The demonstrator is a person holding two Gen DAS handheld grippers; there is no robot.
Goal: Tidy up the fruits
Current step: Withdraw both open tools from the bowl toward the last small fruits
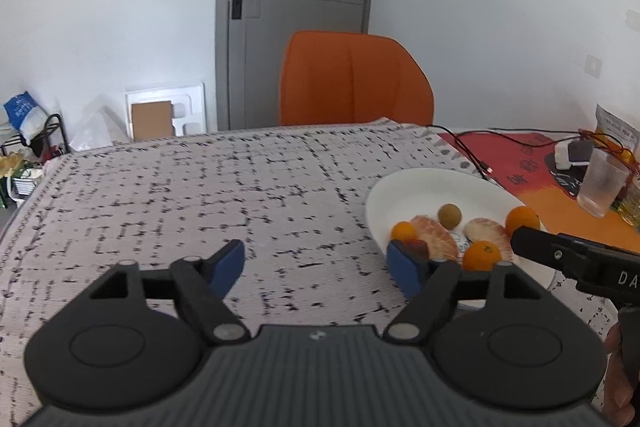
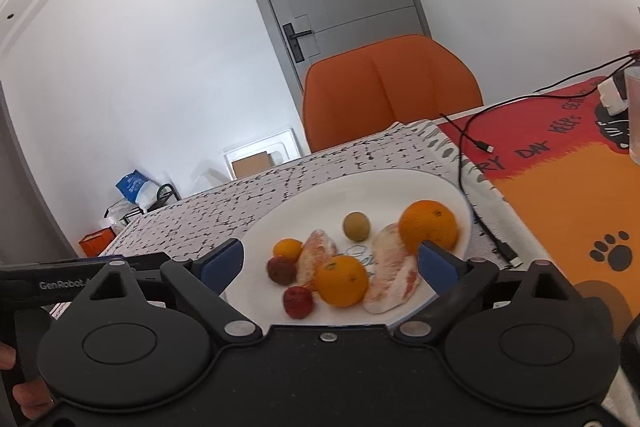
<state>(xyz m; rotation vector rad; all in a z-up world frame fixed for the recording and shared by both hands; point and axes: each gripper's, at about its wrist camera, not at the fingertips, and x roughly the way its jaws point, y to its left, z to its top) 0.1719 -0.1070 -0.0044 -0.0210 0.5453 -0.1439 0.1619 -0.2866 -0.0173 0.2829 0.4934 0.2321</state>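
Note:
A white plate (image 2: 380,187) on the patterned tablecloth holds several fruits: a large orange (image 2: 428,227), a middle orange (image 2: 341,281), a small orange (image 2: 287,249), a brown-green round fruit (image 2: 356,225), two peeled pomelo pieces (image 2: 390,279), and two red lychees (image 2: 298,301). My right gripper (image 2: 330,263) is open above the plate's near side, empty. My left gripper (image 1: 316,265) is open and empty over the cloth, left of the plate (image 1: 424,187); its right finger covers the plate's near-left rim. The fruits show there too, with an orange (image 1: 482,255) nearest.
An orange chair (image 1: 354,79) stands behind the table. Right of the plate lie a black cable (image 2: 466,163), an orange-red mat (image 2: 560,195), a plastic cup (image 1: 602,183) and a charger (image 1: 570,153). The right gripper's body (image 1: 576,259) reaches in at the plate's right.

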